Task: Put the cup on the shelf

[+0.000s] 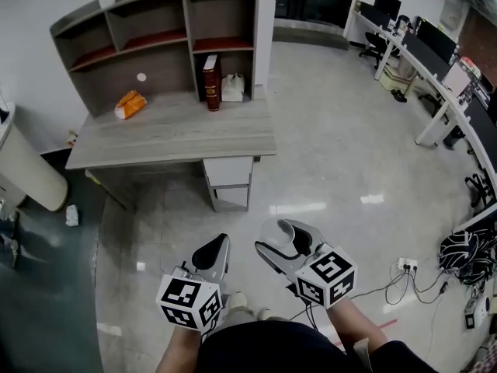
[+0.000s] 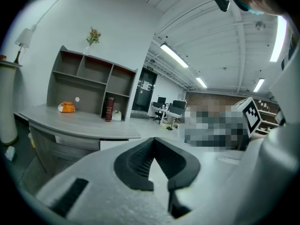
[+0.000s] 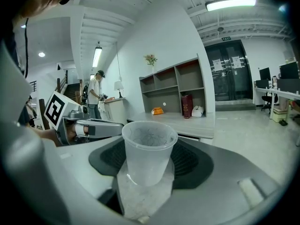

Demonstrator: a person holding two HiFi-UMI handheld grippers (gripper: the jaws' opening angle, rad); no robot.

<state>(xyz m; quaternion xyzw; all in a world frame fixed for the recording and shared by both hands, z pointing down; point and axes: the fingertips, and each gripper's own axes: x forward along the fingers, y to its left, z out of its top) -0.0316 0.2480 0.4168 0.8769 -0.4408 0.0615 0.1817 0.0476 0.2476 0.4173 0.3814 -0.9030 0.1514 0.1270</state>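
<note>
A clear plastic cup (image 3: pixel 147 149) stands upright between the jaws of my right gripper (image 3: pixel 149 157), which is shut on its lower half. In the head view that gripper (image 1: pixel 283 247) hangs low over the floor with the cup (image 1: pixel 287 238) in it, well short of the grey desk (image 1: pixel 178 130). The grey shelf unit (image 1: pixel 155 41) stands on the back of the desk, with several open compartments. My left gripper (image 1: pixel 216 249) is beside the right one, shut and with nothing in it; its pads (image 2: pixel 136 165) meet at the tips.
On the desk lie an orange packet (image 1: pixel 130 104), a dark red book (image 1: pixel 210 82) and a white pouch (image 1: pixel 232 88). A drawer unit (image 1: pixel 229 181) sits under the desk. Cables and a power strip (image 1: pixel 408 266) lie at the right. A person (image 3: pixel 96 97) stands far off.
</note>
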